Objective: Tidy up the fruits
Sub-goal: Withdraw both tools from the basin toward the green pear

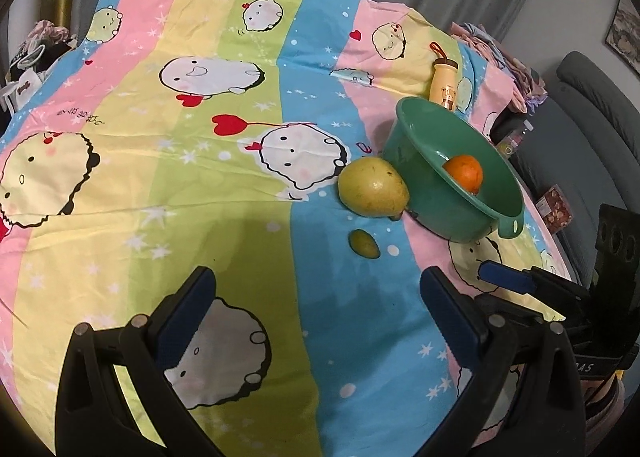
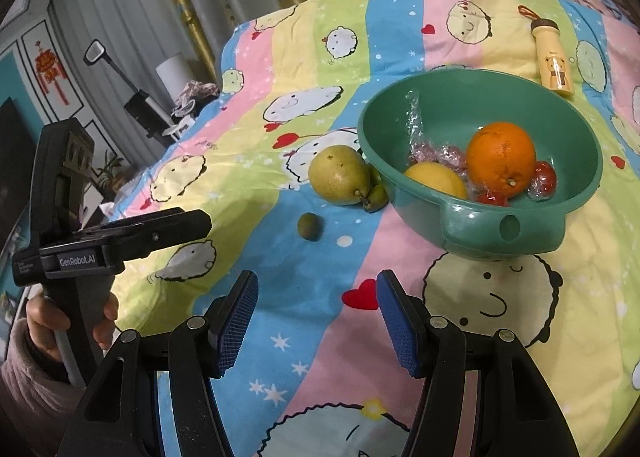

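Note:
A yellow-green pear (image 1: pixel 372 187) (image 2: pixel 338 175) lies on the striped cartoon bedsheet, against the left side of a green plastic bowl (image 1: pixel 436 213) (image 2: pixel 480 233). The bowl holds an orange (image 1: pixel 464 173) (image 2: pixel 502 155), a yellow fruit (image 2: pixel 436 179) and red plastic-wrapped pieces (image 2: pixel 544 177). One small green fruit (image 1: pixel 364 243) (image 2: pixel 309 226) sits alone in front of the pear; another (image 2: pixel 378 193) is tucked between pear and bowl. My left gripper (image 1: pixel 316 285) (image 2: pixel 202 222) is open and empty, short of the small fruit. My right gripper (image 2: pixel 316 289) (image 1: pixel 516 279) is also open and empty, in front of the bowl.
A cream bottle with a bear print (image 1: pixel 442 83) (image 2: pixel 554 57) lies behind the bowl. Clothes (image 1: pixel 36 53) are piled at the sheet's far left edge. A grey sofa (image 1: pixel 592 113) stands to the right. A hand in a pink sleeve (image 2: pixel 40 321) holds the left gripper.

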The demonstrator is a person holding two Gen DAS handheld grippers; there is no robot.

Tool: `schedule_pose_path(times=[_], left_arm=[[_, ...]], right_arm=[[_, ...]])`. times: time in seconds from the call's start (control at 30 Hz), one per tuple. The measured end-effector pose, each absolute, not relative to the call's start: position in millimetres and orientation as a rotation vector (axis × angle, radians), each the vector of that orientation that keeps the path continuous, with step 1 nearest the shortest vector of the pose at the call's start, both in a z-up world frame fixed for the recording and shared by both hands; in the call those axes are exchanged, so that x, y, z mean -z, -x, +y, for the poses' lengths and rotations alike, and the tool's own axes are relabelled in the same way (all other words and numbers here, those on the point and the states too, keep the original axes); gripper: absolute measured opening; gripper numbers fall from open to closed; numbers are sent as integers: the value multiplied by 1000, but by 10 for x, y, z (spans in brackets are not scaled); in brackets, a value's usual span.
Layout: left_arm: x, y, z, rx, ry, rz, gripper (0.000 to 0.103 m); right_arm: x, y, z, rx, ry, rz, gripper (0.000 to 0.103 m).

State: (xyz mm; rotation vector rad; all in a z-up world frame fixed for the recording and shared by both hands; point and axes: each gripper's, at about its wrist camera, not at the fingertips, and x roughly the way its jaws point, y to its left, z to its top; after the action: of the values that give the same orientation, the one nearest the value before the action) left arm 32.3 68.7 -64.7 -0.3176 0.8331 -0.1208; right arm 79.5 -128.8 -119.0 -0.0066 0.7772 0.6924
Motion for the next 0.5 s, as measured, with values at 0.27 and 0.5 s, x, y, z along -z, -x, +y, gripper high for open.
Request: schedule_pose_path(times=[0.27, 0.5], left_arm=[[659, -318, 672, 126, 305, 832, 102], [667, -316, 661, 134, 302, 824, 102]], right_arm=[[1223, -824, -1162, -695, 11, 780, 62], [1252, -827, -1074, -697, 20, 780, 62]])
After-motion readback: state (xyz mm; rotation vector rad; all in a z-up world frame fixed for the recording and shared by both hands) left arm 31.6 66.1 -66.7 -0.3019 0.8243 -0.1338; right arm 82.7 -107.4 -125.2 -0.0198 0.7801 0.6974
